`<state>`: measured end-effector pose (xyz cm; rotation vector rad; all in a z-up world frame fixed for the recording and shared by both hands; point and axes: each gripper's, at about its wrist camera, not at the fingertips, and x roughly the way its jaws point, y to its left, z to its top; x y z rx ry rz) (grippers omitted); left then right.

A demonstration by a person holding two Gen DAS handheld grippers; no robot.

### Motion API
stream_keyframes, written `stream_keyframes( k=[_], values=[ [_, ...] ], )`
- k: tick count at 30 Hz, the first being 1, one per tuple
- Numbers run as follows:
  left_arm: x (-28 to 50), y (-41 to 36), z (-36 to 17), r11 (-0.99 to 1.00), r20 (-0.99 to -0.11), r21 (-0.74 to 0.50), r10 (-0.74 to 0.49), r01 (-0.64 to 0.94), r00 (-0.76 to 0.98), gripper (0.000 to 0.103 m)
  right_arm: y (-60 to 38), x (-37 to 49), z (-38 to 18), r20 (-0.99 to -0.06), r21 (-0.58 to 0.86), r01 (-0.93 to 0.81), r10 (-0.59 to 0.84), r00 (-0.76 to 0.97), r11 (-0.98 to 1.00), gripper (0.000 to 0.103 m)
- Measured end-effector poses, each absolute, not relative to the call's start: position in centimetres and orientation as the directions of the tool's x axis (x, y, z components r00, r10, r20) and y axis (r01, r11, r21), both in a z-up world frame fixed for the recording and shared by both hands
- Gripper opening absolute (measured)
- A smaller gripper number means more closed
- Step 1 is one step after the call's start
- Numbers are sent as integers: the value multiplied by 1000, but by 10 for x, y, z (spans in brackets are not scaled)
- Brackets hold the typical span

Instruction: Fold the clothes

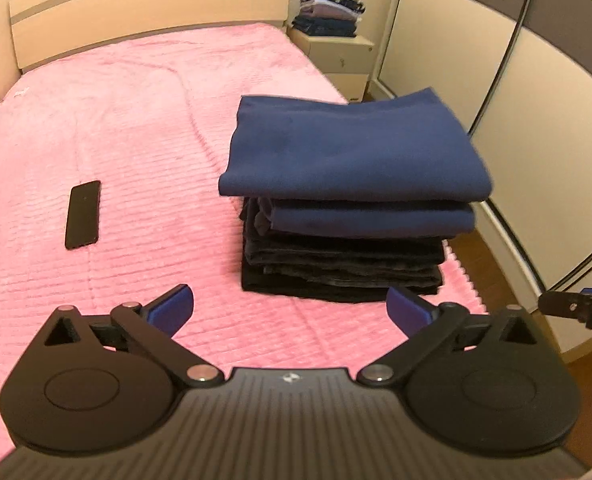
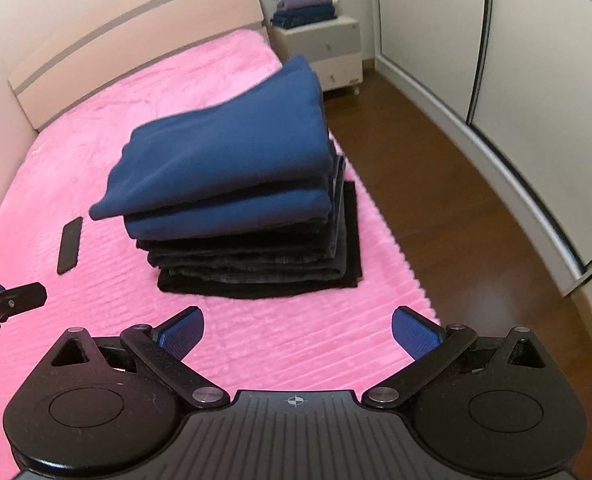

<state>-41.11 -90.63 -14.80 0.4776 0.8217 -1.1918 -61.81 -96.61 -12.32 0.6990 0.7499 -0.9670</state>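
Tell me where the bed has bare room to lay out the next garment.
Widest bare pink bedspread: between the headboard and the phone, left of the folded stack. A narrower strip lies before the stack. The stack's side crowds the bed's edge.

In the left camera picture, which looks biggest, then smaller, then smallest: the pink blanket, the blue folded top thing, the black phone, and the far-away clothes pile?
1. Pink blanket
2. Blue folded garment
3. Black phone and far clothes pile: they look about alike, and the pile only looks small because it is far off.

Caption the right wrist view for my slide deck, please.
Open right hand-held gripper facing folded clothes stack on pink bed.
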Motion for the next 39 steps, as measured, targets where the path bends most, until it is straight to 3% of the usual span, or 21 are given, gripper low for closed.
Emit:
stream_keyframes(
  k=[7, 11, 39],
  values=[
    [-412, -891, -122, 339, -766, -60, -619, 939, 174, 101, -944, -613, -82, -771, 252, 906, -495, 400, 340, 103],
    [-415, -882, -116, 355, -755, -23, -619, 935, 216, 101, -934, -602, -69, -779, 172, 908, -512, 363, 383, 103],
    [-429, -867, -126, 366, -789, 10, -569, 931, 232, 101, -920, -589, -78, -817, 112, 903, -478, 321, 415, 103]
  ],
)
